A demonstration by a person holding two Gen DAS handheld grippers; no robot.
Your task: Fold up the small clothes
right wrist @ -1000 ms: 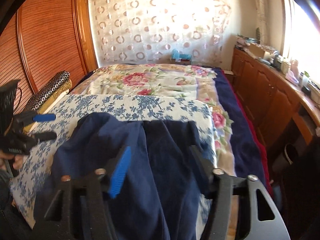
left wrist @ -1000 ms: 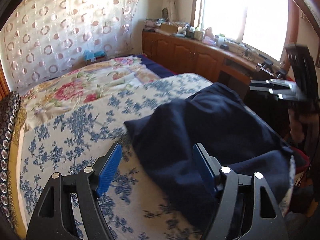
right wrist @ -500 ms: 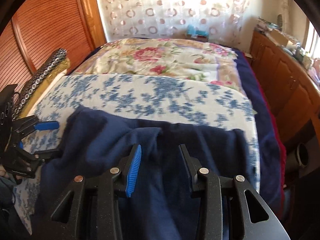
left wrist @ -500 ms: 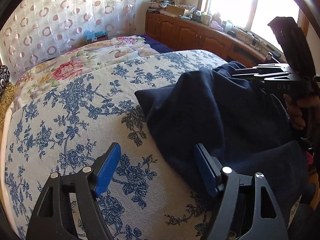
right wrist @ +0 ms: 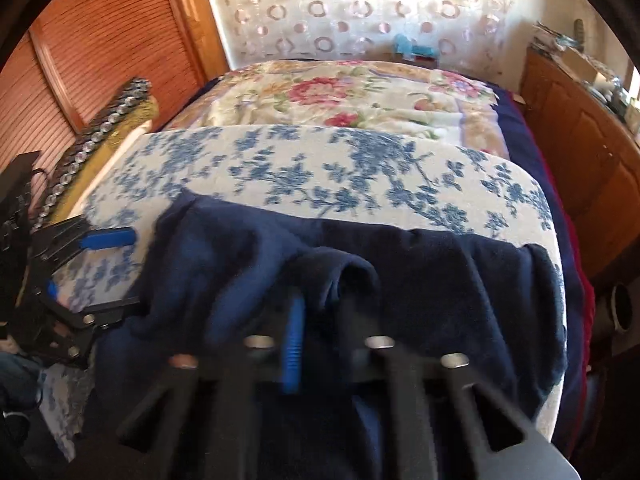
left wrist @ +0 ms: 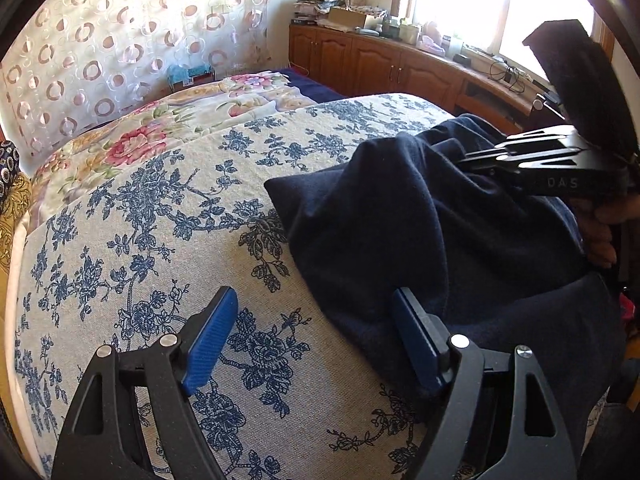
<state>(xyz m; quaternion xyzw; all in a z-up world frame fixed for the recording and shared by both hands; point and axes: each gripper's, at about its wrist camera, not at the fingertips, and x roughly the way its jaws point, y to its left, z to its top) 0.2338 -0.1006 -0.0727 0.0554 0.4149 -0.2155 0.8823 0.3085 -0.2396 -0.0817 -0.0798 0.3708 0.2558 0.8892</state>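
Since a second ago my right gripper (right wrist: 320, 312) has narrowed, pinching a fold of the navy garment (left wrist: 420, 220); my left gripper (left wrist: 316, 332) stays wide at the garment's edge on the blue-flowered bedspread (left wrist: 160, 240), wooden cabinets (left wrist: 380, 64) beyond.

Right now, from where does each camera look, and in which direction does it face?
Left wrist: sits on the left gripper, jaws wide open, low over the blue floral cover; faces the cabinets and window; shows the right gripper and hand.
Right wrist: sits on the right gripper, blurred, pinching the navy garment; faces the curtain; shows the left gripper.
Shared: garment, cover, curtain, each other's gripper.
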